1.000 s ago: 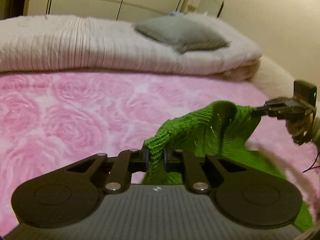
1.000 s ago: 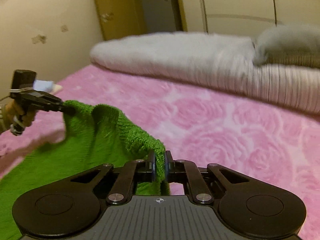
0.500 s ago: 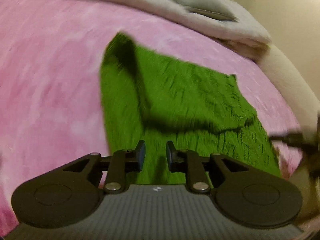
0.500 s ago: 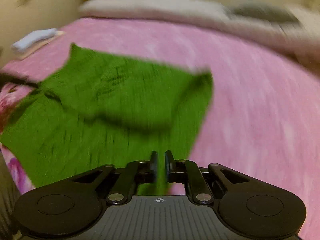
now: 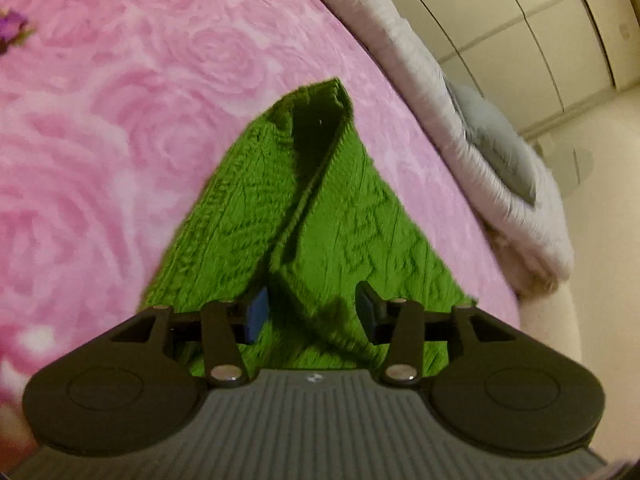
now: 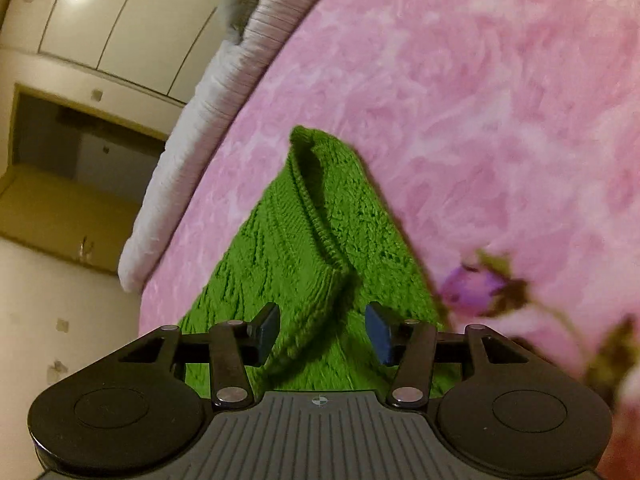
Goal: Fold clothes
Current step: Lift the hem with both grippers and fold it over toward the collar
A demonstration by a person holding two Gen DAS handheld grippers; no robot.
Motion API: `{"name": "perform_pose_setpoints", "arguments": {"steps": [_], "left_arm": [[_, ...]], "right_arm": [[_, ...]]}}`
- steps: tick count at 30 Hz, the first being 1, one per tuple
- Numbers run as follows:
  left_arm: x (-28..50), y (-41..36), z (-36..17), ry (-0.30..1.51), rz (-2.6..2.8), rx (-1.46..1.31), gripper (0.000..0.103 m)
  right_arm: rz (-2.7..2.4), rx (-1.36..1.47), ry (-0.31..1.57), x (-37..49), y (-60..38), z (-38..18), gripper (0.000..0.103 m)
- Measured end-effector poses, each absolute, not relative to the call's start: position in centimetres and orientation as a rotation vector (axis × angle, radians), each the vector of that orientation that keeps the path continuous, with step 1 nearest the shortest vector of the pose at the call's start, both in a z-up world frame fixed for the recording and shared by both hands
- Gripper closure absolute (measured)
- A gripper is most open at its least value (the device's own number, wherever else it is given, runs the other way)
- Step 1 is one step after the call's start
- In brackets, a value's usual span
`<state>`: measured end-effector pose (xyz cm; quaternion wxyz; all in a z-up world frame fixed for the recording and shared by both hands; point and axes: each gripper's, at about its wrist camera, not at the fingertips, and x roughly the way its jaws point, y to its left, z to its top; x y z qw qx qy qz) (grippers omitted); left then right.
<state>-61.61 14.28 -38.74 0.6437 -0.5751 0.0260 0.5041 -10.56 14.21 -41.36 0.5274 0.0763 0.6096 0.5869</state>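
- Left wrist view: the left gripper (image 5: 310, 312) has just been opening; its jaws now stand wide with a doubled edge of the green knitted garment (image 5: 280, 216) lying loose between them, neither blue pad pressing on it.
- Right wrist view: the right gripper (image 6: 322, 330) has likewise just been opening, jaws spread, a ribbed fold of the same garment (image 6: 304, 256) running between the pads, apparently untouched.
- The garment lies folded over on the pink rose-patterned bedspread (image 5: 120, 120), narrowing to a point away from both cameras, its top layer ending in a raised, slightly gaping edge.
- Handling, as a judgement: a chunky knit like this should be soft, light and floppy, with no slip and nothing fragile; it will sag and stretch if lifted by one spot, so the firmer ribbed hem or a corner through both layers looks the best hold.
- Room: open bedspread surrounds the garment on its left, right and far sides, so there is space for the next fold.
- Limits: a rolled pale blanket (image 5: 460, 148) with a grey pillow (image 5: 492, 136) on it lines one side, well apart; the bed's edge shows at the left in the right wrist view, and blurred purple flowers (image 6: 476, 288) on the right.
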Motion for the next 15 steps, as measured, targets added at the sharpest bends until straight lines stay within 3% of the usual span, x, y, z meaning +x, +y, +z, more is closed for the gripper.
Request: {"name": "perform_pose_setpoints", "arguments": {"steps": [3,4,5,15], "left_arm": [[-61.6,15.0,-39.0,0.060,1.134,-1.295,0.067],[-61.5,15.2,-39.0,0.073,1.116,-1.278,0.082],[-61.4,15.4,-38.9,0.087,1.097,-1.262,0.094],[-63.3,9.1,-36.3,0.152,1.025,-1.108,0.097]], "right_arm": [[1.418,0.190,1.431,-10.8,15.7,-42.1,0.052],[1.429,0.187,1.421,-10.9,16.0,-42.3,0.064],[1.442,0.177,1.410,-10.9,15.9,-42.3,0.093],[1.546,0.220,1.275,-11.0,9.0,-38.2,0.096]]}}
